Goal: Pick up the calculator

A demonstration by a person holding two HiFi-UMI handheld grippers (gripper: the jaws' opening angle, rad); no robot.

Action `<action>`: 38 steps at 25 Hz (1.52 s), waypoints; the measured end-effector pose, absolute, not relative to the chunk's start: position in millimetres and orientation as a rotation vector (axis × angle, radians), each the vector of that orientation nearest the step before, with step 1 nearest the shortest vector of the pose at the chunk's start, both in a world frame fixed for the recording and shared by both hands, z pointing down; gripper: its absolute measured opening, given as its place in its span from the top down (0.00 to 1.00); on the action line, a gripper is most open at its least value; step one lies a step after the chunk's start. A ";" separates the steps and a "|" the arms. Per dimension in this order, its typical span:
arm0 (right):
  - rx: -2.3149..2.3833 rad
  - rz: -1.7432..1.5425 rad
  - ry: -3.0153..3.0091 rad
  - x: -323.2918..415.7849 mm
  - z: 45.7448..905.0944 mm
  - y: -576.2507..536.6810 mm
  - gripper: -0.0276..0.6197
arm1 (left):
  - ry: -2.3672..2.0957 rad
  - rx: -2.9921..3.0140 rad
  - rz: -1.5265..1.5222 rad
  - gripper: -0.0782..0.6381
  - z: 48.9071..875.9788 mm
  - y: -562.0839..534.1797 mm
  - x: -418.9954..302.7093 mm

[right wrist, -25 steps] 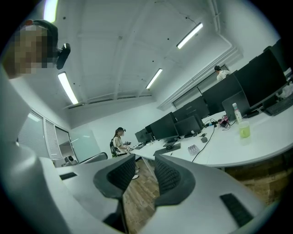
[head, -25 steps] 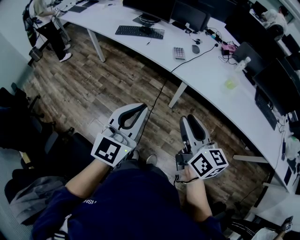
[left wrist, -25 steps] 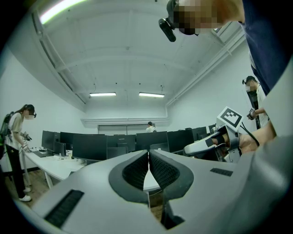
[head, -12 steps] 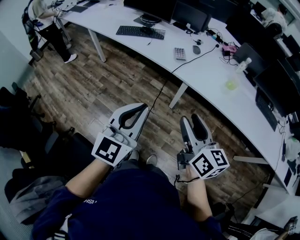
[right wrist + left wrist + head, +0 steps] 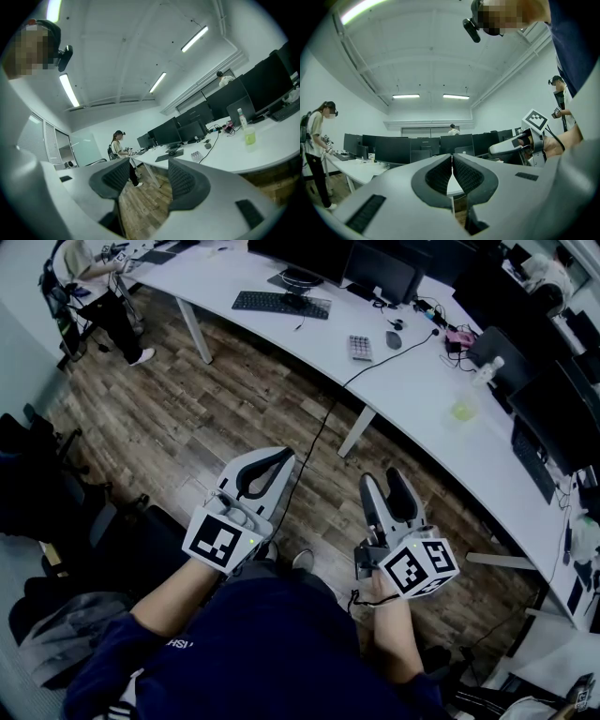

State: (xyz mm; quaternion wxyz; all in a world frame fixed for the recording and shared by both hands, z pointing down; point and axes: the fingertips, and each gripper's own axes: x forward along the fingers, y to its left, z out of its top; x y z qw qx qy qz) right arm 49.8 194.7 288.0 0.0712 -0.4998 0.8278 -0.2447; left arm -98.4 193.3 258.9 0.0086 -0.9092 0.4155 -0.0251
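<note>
The calculator [image 5: 358, 346], small and grey with rows of keys, lies on the long white desk [image 5: 412, 390], far ahead of both grippers; it also shows as a small grey pad [image 5: 196, 154] in the right gripper view. My left gripper [image 5: 289, 457] is held above the wood floor, its jaws closed tip to tip with nothing between them [image 5: 452, 157]. My right gripper [image 5: 382, 479] hovers beside it, its jaws having just been opening, and stands open and empty [image 5: 147, 174].
On the desk are a black keyboard [image 5: 281, 304], a mouse [image 5: 392, 338] with a black cable, several monitors [image 5: 375, 273] and a green-tinted bottle [image 5: 466, 395]. Desk legs [image 5: 354, 430] stand ahead. A person [image 5: 89, 287] stands at the far left desk end.
The right gripper's jaws have spread apart from nearly closed. The left gripper and both hands have stayed where they were.
</note>
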 end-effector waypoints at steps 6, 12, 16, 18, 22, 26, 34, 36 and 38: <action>-1.514 -0.733 2.478 53.3 288.0 193.0 0.52 | 1.304 -2.845 -0.118 0.85 260.5 191.5 -97.9; -1.514 -0.726 2.468 57.5 286.0 193.0 0.50 | 1.301 -2.843 -0.078 0.85 258.4 192.1 -95.2; -1.520 -0.726 2.462 61.5 286.7 193.3 0.48 | 1.302 -2.840 -0.079 0.85 258.7 192.4 -92.8; -1.521 -0.726 2.459 61.6 286.5 193.6 0.46 | 1.304 -2.840 -0.081 0.85 259.0 193.2 -93.3; -1.521 -0.727 2.453 63.7 286.7 193.0 0.44 | 1.308 -2.840 -0.083 0.85 259.3 193.2 -92.1; -1.525 -0.726 2.447 65.7 287.0 194.7 0.42 | 1.309 -2.838 -0.089 0.85 259.8 195.2 -91.5; -1.530 -0.727 2.444 70.4 287.4 197.6 0.37 | 1.313 -2.837 -0.092 0.85 259.9 198.9 -88.2; -1.530 -0.726 2.444 70.7 288.0 199.7 0.36 | 1.312 -2.834 -0.092 0.85 260.5 201.3 -88.1; -1.530 -0.725 2.446 71.2 287.6 201.1 0.36 | 1.313 -2.833 -0.093 0.85 260.1 203.0 -87.8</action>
